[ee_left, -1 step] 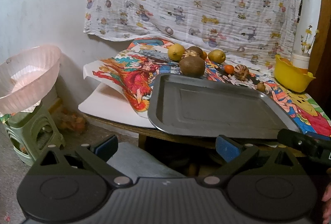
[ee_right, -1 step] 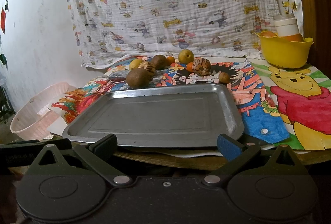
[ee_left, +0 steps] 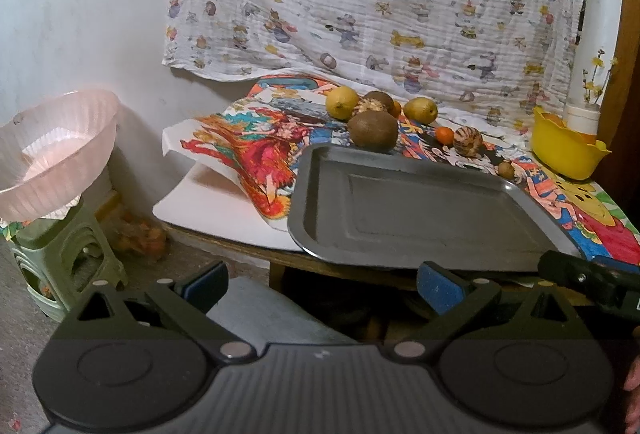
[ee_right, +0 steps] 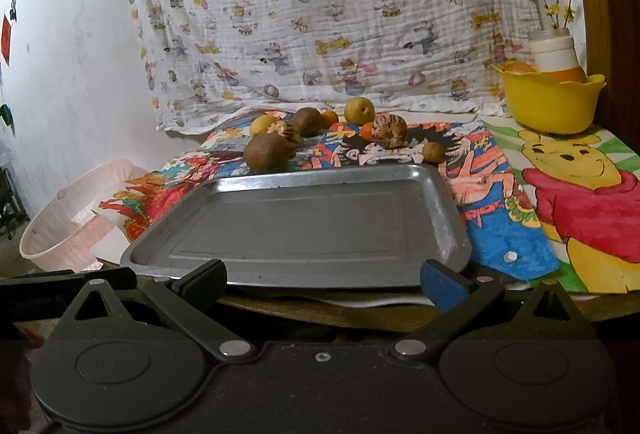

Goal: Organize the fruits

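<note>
Here, both grippers' jaws wide, holding nothing, green stool [ee_left: 60,254] only in left view

Modest home room: cartoon-print cloth [ee_right: 332,17] tacked on plaster wall, children's posters [ee_right: 580,193] covering wooden table, plastic stool [ee_left: 60,262].

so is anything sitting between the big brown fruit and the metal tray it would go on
Nothing visible does. The big brown fruit sits on the cloth just behind the far rim of the metal tray, and the tray holds nothing. Both the left gripper and right gripper are open, at the tray's near edge.
</note>
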